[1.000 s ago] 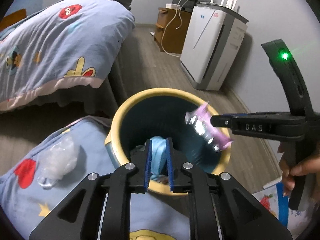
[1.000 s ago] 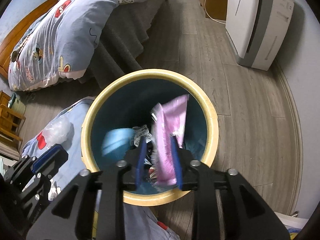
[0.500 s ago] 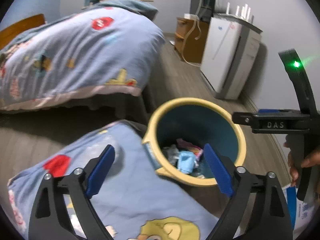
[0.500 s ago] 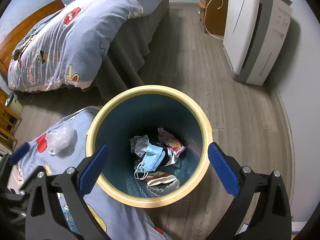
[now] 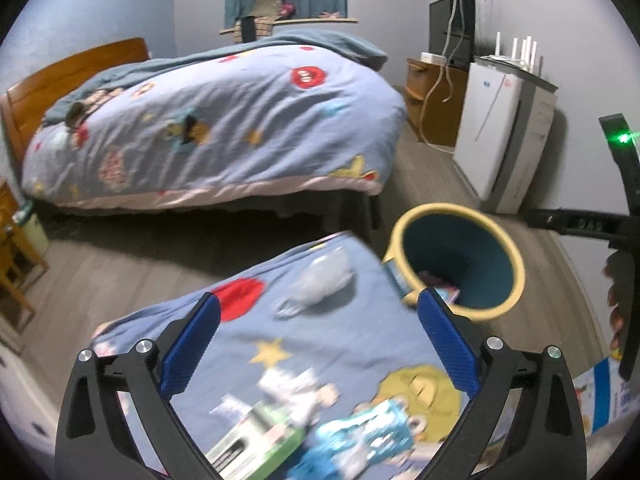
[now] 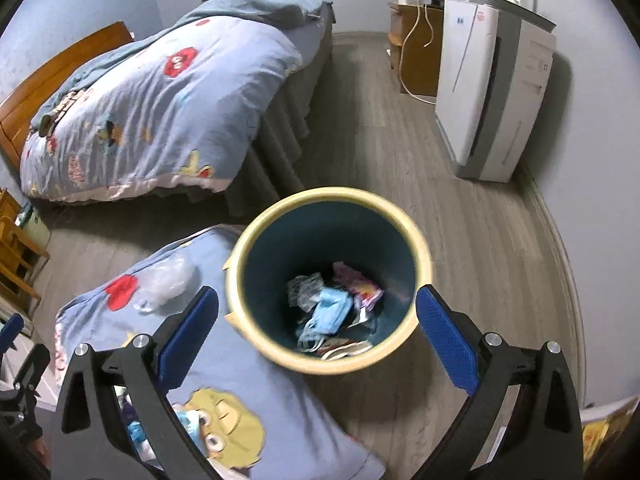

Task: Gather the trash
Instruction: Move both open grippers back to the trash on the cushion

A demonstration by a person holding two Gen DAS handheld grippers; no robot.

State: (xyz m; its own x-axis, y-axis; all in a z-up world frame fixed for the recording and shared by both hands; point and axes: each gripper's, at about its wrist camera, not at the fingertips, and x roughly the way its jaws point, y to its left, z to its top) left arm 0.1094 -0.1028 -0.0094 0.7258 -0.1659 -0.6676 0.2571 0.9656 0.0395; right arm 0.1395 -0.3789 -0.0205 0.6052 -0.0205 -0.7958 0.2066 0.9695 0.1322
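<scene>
A yellow-rimmed bin (image 6: 416, 240) with a dark blue inside stands on the wood floor; it also shows in the left wrist view (image 5: 508, 236). Inside lie a blue face mask (image 6: 330, 310), a pink wrapper (image 6: 360, 286) and other scraps. My right gripper (image 6: 316, 324) is open and empty above the bin. My left gripper (image 5: 318, 334) is open and empty over a blue cartoon quilt (image 5: 352, 344). On the quilt lie a clear crumpled plastic bag (image 5: 320, 280), which also shows in the right wrist view (image 6: 168, 278), a green-edged box (image 5: 256, 440) and a blue wrapper (image 5: 360, 436).
A bed with a blue quilt (image 5: 208, 136) fills the left back. A white air purifier (image 6: 488, 84) stands by the right wall, with a wooden cabinet (image 5: 432, 104) behind it. Printed paper (image 5: 604, 396) lies on the floor at the right.
Both grippers opened and dropped the face mask and pink wrapper into the bin. Both then pulled back and up; the left one swung left over the quilt.
</scene>
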